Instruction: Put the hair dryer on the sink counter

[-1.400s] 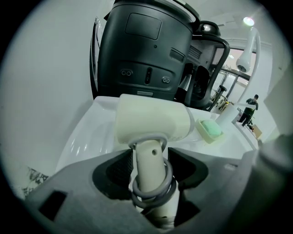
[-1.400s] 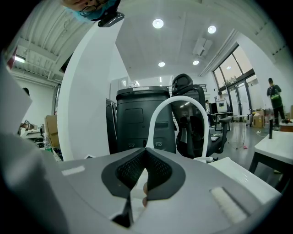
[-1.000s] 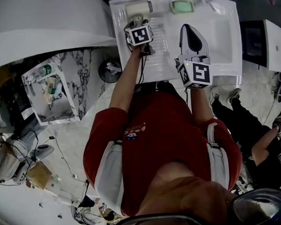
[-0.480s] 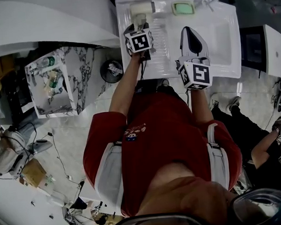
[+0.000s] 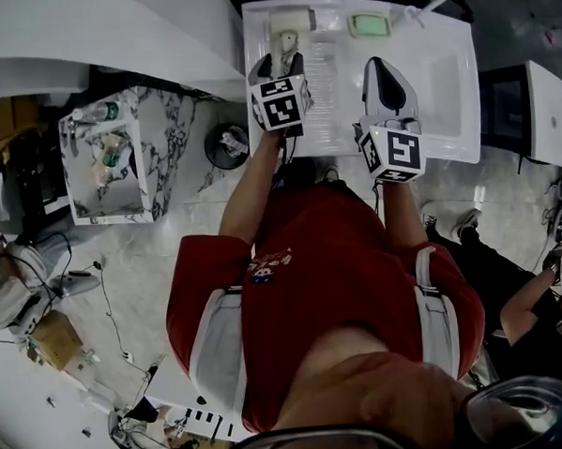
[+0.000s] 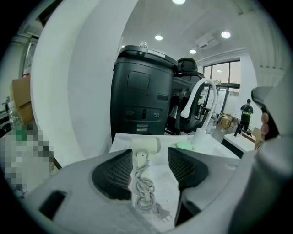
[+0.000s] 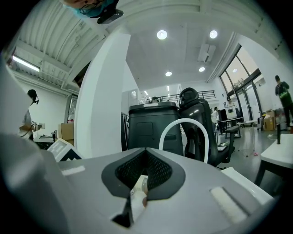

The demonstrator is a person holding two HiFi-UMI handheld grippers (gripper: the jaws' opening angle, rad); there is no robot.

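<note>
**Left gripper**: jaws stand apart with nothing between the pads. It is held over the left part of the sink counter, pointing toward the counter's far edge.

**Right gripper**: pads are closed, tip against tip. A small pale scrap shows in the notch below them — what it is, and whether it is pinched, cannot be told. This gripper hangs over the middle of the counter, at the near side.

**Hair dryer**: it lies on the counter's far left corner, clear of both grippers, pale body crosswise and handle pointing toward the near edge. In the left gripper view it shows through the gap between the parted pads, but beyond them.

**Cord**: it lies coiled in loops on the counter just nearer than the handle — its plug rests at the near end of the coil.

**Other items:**
- A green pad sits at the counter's far edge, toward the middle.
- The white arched faucet rises from the same far edge, right of the pad.
- A black cabinet-like unit stands behind the counter.
- A marble-topped stand is well off the counter's left end.
</note>
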